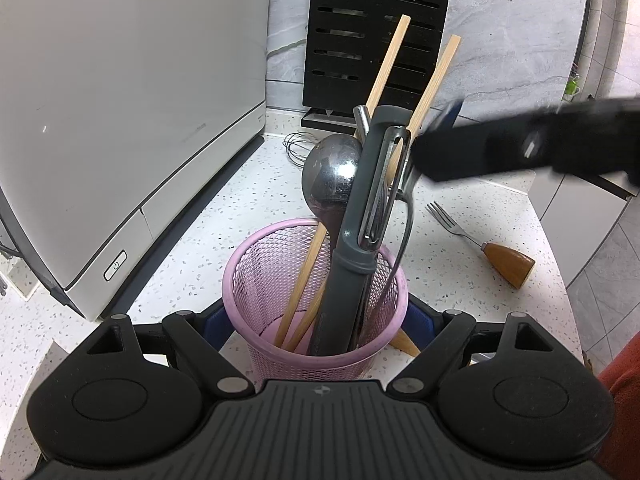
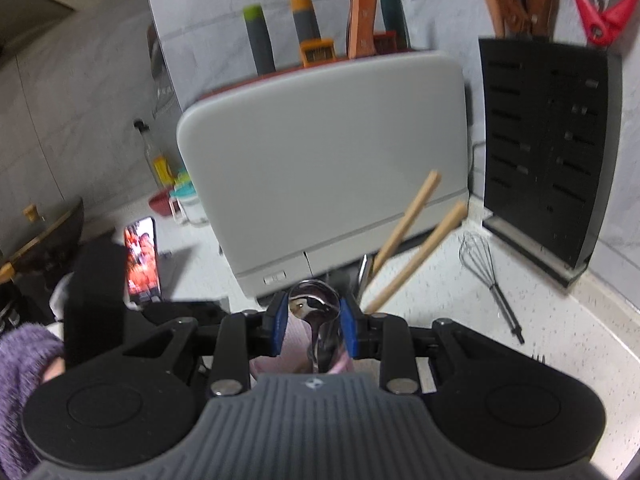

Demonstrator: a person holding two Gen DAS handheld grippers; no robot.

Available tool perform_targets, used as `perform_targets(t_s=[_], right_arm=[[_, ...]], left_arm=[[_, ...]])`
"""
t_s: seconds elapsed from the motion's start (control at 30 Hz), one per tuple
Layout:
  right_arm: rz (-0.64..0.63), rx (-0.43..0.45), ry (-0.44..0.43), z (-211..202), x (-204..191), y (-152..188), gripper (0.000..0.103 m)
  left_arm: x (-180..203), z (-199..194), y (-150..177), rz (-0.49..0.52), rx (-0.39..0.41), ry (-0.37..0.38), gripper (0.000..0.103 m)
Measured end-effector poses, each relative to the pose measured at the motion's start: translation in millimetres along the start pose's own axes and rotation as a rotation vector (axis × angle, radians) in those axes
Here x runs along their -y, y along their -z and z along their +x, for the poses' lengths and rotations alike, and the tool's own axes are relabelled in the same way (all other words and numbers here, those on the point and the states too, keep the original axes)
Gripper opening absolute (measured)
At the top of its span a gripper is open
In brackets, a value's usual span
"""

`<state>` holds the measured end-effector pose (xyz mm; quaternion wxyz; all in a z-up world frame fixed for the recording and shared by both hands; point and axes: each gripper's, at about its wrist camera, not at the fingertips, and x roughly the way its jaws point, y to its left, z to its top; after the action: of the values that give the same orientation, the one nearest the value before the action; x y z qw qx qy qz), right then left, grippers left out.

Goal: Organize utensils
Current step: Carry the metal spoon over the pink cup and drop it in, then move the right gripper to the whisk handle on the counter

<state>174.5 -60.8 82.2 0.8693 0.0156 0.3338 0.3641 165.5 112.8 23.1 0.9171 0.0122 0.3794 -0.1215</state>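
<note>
A pink mesh cup (image 1: 244, 280) stands on the speckled counter, and my left gripper (image 1: 320, 320) is shut on it, a blue pad on each side. In the cup stand two wooden chopsticks (image 1: 386, 68), a large steel ladle (image 1: 330, 176), a grey peeler (image 1: 360, 232) and a steel rod. My right gripper (image 2: 314, 320) is shut on the bowl of a steel spoon (image 2: 314, 300). The spoon's handle slants down into the pink cup (image 2: 294, 336). In the left wrist view the right gripper (image 1: 440, 148) is a black blur beside the peeler. A wooden-handled fork (image 1: 480, 242) lies on the counter.
A wire whisk (image 2: 486, 268) lies in front of the black knife block (image 1: 372, 36). A big white appliance (image 1: 120, 120) fills the left. A phone (image 2: 140, 256) leans beside it. The counter's curved edge (image 1: 560, 280) drops off close on the right.
</note>
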Motion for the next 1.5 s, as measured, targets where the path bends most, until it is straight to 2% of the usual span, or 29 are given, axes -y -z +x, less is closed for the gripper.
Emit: perform_targets(t_s=[0.4, 0.57, 0.7, 0.93, 1.1, 1.33, 1.5], right_arm=[[-0.002, -0.114, 0.02, 31, 4, 12, 0.027], [0.015, -0.127, 0.02, 33, 7, 13, 0.028], [0.018, -0.114, 0.016, 23, 9, 11, 0.029], [0.045, -0.041, 0.021, -6, 24, 8, 0.036], [0.063, -0.031, 0.088, -12, 40, 7, 0.036], [0.079, -0.145, 0.225, 12, 73, 2, 0.036], [-0.03, -0.204, 0.279, 38, 87, -7, 0.036]], left_arm=[[0, 1, 0, -0.002, 0.0, 0.001, 0.098], [0, 2, 0, -0.001, -0.001, 0.0, 0.098], [0, 2, 0, 0.0, 0.0, 0.002, 0.098], [1, 1, 1, -0.002, 0.001, 0.003, 0.098], [0, 1, 1, -0.007, 0.002, -0.004, 0.098], [-2, 4, -2, -0.017, -0.002, -0.01, 0.098], [-6, 7, -6, -0.02, -0.006, -0.011, 0.098]])
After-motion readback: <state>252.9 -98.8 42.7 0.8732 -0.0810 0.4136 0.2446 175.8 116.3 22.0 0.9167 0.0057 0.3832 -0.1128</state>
